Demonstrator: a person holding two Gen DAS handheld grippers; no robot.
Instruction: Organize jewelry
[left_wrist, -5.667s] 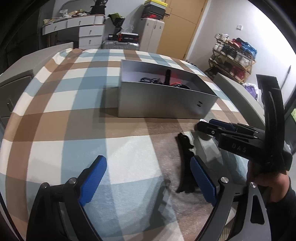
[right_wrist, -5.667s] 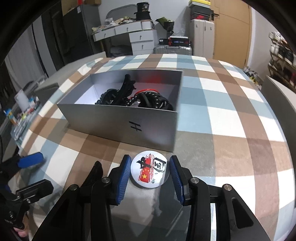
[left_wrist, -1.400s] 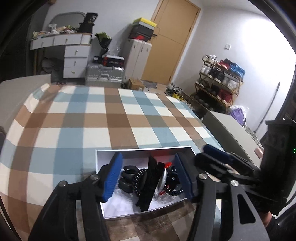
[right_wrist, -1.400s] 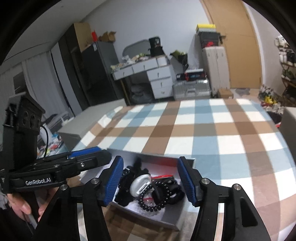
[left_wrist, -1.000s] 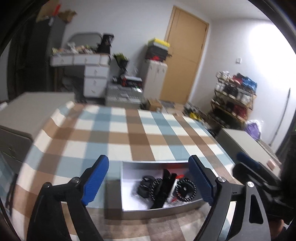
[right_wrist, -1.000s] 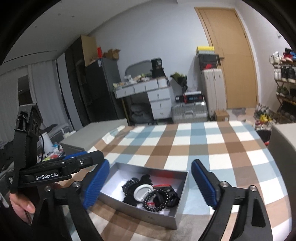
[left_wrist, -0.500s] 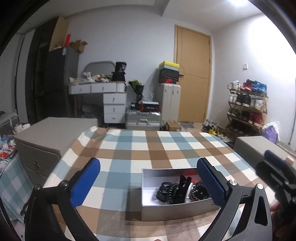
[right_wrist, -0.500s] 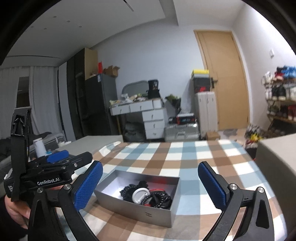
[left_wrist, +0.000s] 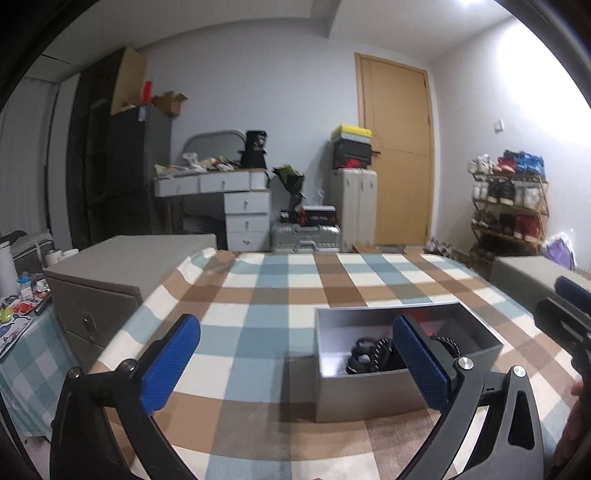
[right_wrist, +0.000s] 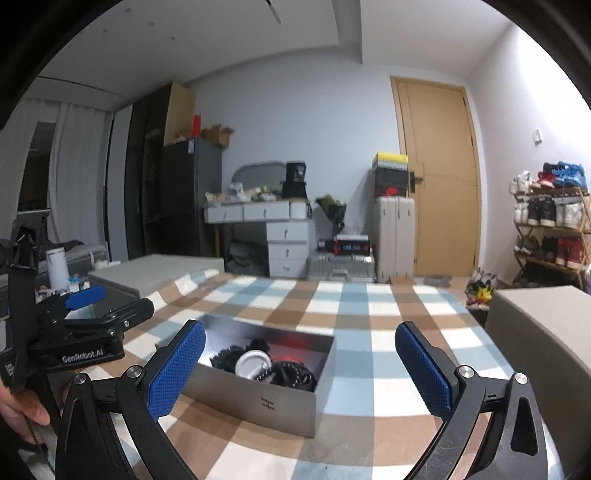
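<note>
Right wrist view: I am holding the right gripper (right_wrist: 300, 367) with jaws spread wide, gripping nothing, above the grey box (right_wrist: 258, 402) sitting on the checked worktop (right_wrist: 369, 317). The jewelry (right_wrist: 266, 365) is lying inside it. The left gripper (left_wrist: 295, 360) is likewise wide open and empty.

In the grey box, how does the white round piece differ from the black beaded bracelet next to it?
In the right wrist view, the white round piece is pale, smooth and solid like a disc, while the black beaded bracelet is dark, made of small beads and forms an open ring. The white round piece sits nearer the middle of the grey box; the black beaded bracelet lies toward its right end. Both rest inside the box, held by neither gripper.
</note>
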